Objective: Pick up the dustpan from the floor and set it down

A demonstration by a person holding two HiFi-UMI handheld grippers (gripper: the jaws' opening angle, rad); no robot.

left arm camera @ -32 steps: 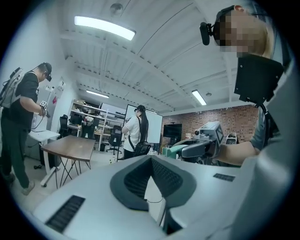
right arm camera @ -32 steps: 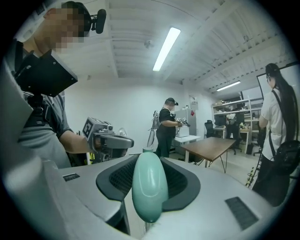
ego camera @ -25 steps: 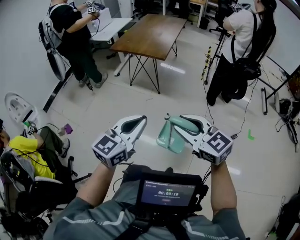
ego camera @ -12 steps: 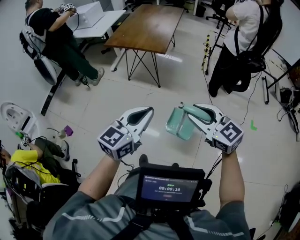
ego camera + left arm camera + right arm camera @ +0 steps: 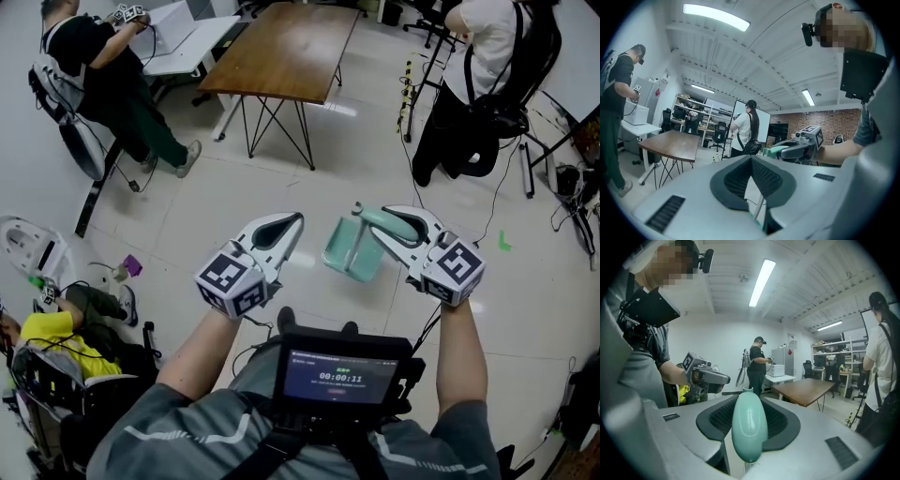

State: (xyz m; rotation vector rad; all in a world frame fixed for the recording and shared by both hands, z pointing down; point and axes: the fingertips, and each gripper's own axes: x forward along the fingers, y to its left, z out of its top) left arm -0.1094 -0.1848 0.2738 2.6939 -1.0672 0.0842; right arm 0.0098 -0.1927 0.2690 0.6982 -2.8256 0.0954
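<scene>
1. A seated person in yellow is far out to the near-left of the wooden table. The picture's left edge cuts this person off, and dark gear half hides them.
2. A person in black stands left of the table at a white desk. The top edge cuts off the desk's far end.
3. The left gripper is on the table's near side. Its jaws meet at the tips with nothing between them.
4. The mint-green dustpan hangs on the table's near side, just right of the left gripper and apart from it. How high it hangs above the floor cannot be judged.
5. The right gripper is clamped on the dustpan's handle. In the right gripper view that handle fills the gap and hides the pan itself.
6. A person in a white top stands right of the table, with their head cut off by the top edge.
7. Bare floor lies open between the table's legs and both grippers.
</scene>
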